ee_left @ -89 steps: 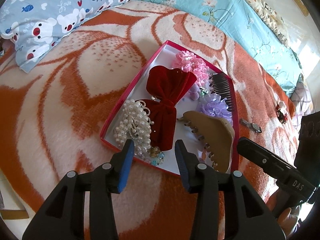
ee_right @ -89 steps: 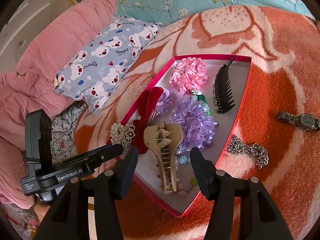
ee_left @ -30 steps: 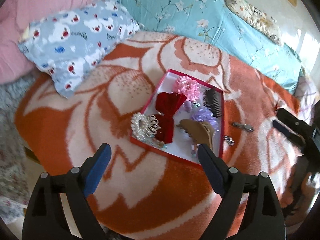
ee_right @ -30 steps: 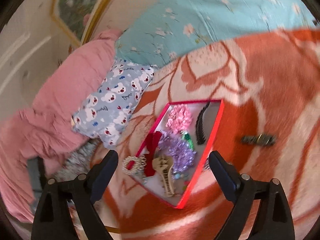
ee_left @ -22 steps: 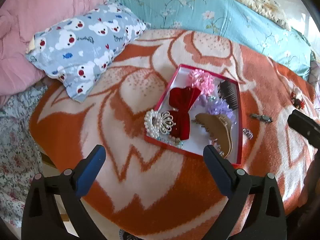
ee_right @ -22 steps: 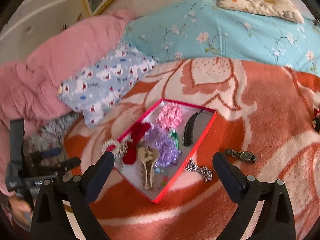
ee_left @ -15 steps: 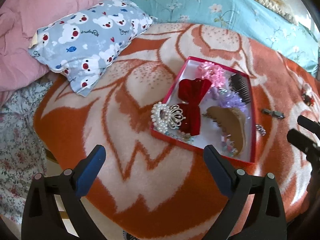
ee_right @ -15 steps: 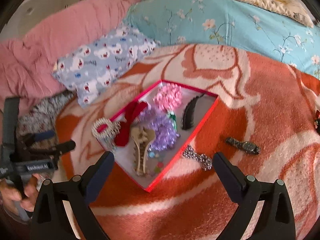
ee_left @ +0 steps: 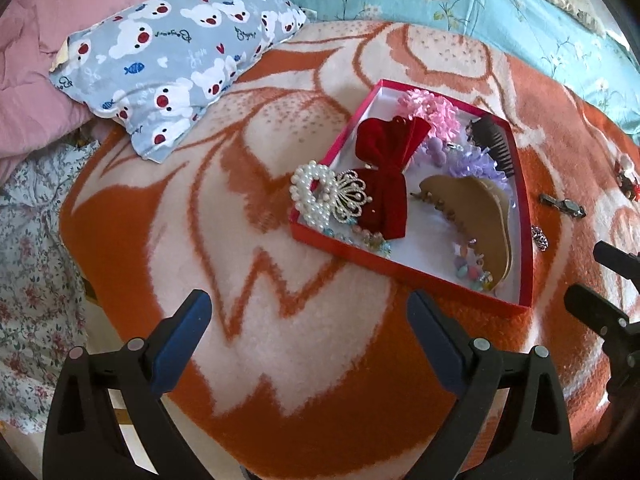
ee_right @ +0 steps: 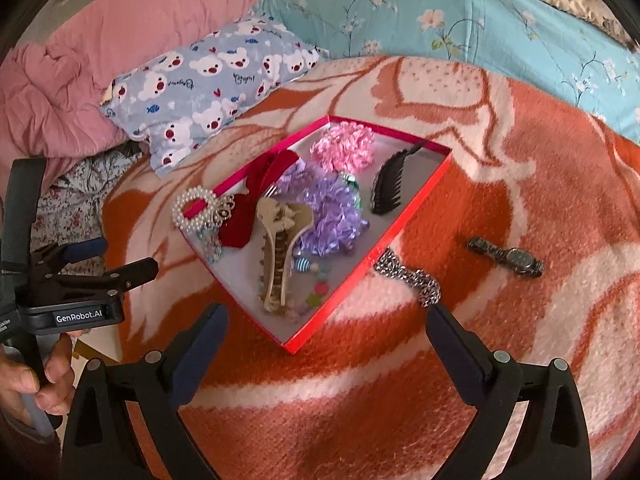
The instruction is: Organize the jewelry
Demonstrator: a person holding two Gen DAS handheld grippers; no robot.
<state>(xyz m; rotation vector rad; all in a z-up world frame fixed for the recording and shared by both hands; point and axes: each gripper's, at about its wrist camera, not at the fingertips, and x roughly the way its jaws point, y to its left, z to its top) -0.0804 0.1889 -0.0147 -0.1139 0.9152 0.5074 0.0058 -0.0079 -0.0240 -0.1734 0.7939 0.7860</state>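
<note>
A red box (ee_left: 416,269) (ee_right: 412,210) lies on the orange and cream blanket. It holds a red velvet bow (ee_left: 386,176), a tan claw clip (ee_left: 476,216) (ee_right: 280,240), a pearl and crown piece (ee_left: 320,196) (ee_right: 196,210), pink (ee_right: 344,148) and purple (ee_right: 332,210) scrunchies and a black comb (ee_right: 390,184). A silver chain (ee_right: 412,276) and a watch (ee_right: 508,258) lie on the blanket right of the box. My left gripper (ee_left: 306,322) and right gripper (ee_right: 326,332) both hover open and empty, short of the box.
A bear-print pillow (ee_left: 176,52) lies at the back left, with a pink quilt (ee_right: 80,64) behind it and a blue floral cover (ee_right: 440,12) at the back. A hand (ee_right: 36,380) holds the left gripper near the bed's edge. A small red item (ee_left: 626,170) lies far right.
Both grippers have opened wide and pulled back from the box, then sunk lower and tilted down toward it. The claw clip stays in the box.
</note>
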